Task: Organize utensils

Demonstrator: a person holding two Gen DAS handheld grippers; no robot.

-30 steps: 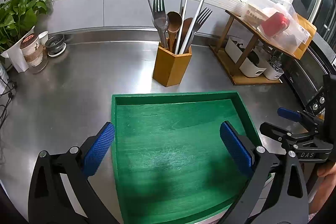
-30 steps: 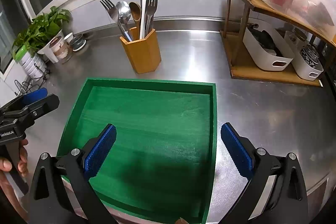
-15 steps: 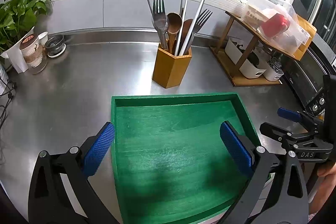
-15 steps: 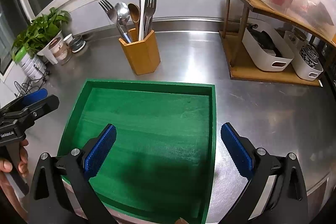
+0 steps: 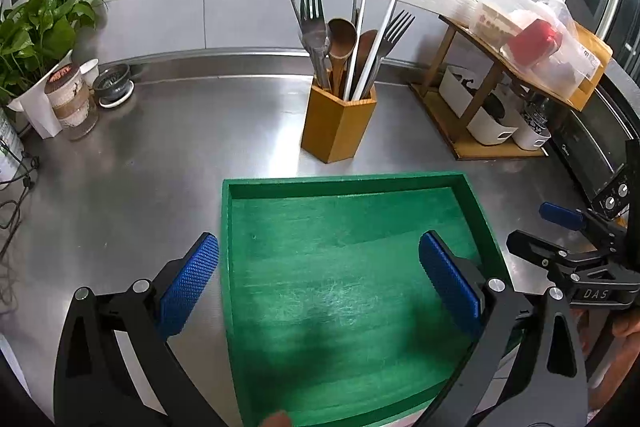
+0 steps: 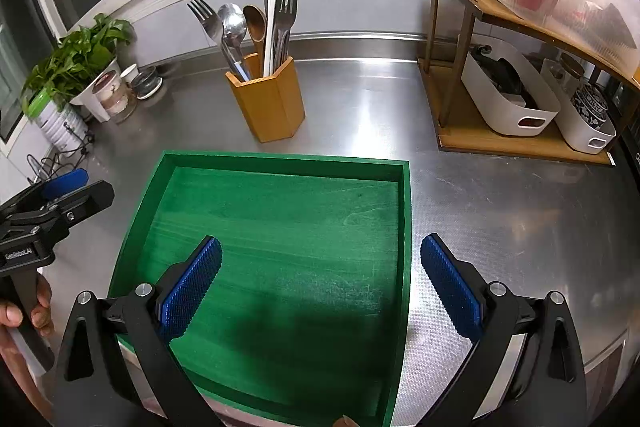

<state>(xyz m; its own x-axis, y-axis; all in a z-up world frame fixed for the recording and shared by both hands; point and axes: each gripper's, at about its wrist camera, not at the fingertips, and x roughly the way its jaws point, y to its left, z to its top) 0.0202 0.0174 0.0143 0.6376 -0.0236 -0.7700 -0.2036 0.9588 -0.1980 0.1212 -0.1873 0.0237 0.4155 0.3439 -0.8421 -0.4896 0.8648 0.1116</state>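
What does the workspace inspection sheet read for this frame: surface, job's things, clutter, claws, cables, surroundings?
Surface: steel counter, shiny.
Job's things: green tray lies flat with nothing in it; wooden utensil holder stands upright behind it, apart from it, holding forks, spoons and chopsticks.
Clutter: potted plant, paper cup and small dark dish at far left; wooden rack with white bins at far right.
Claws: left claw open, holding nothing, over the tray's left edge; right claw open, holding nothing, over its right edge.
Cables: black cords at the counter's left edge.
Surroundings: frosted window, cloth on the sill.
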